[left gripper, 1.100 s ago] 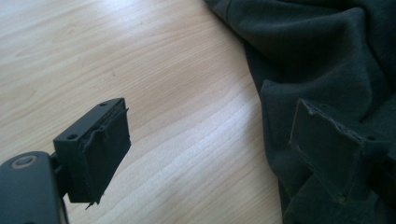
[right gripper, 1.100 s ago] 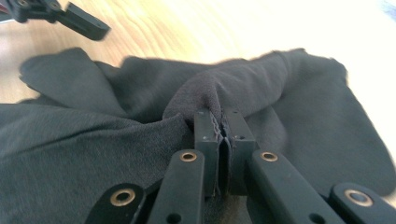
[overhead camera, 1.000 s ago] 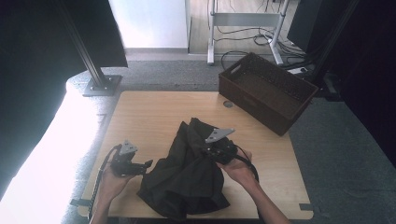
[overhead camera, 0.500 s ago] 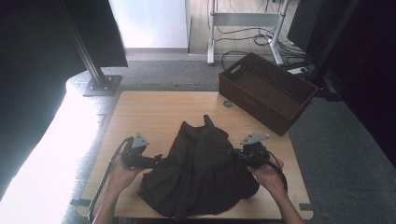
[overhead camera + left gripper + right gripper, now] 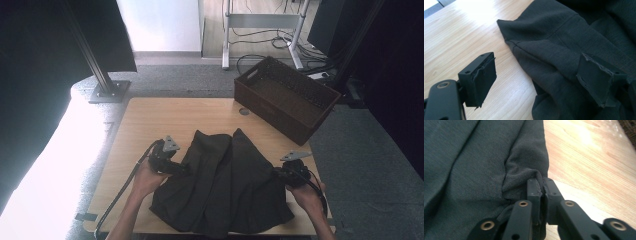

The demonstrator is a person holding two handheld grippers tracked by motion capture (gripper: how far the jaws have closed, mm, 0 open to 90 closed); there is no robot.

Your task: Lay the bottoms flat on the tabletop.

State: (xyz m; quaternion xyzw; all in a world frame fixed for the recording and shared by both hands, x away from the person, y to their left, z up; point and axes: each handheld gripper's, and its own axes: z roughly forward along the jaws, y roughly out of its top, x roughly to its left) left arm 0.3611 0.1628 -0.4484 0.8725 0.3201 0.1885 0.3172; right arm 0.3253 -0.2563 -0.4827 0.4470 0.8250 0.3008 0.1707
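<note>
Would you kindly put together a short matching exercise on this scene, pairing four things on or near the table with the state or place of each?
Column one:
1. left hand-held gripper
2. right hand-held gripper
3. dark garment
4. brown basket

Column two:
A. stands at the table's far right corner
B. jaws closed on a fold of cloth
C. lies spread across the near half of the wooden table
D. jaws apart at the cloth's edge, one over wood and one over cloth

Pairs: 1-D, 2-B, 3-C, 4-A
</note>
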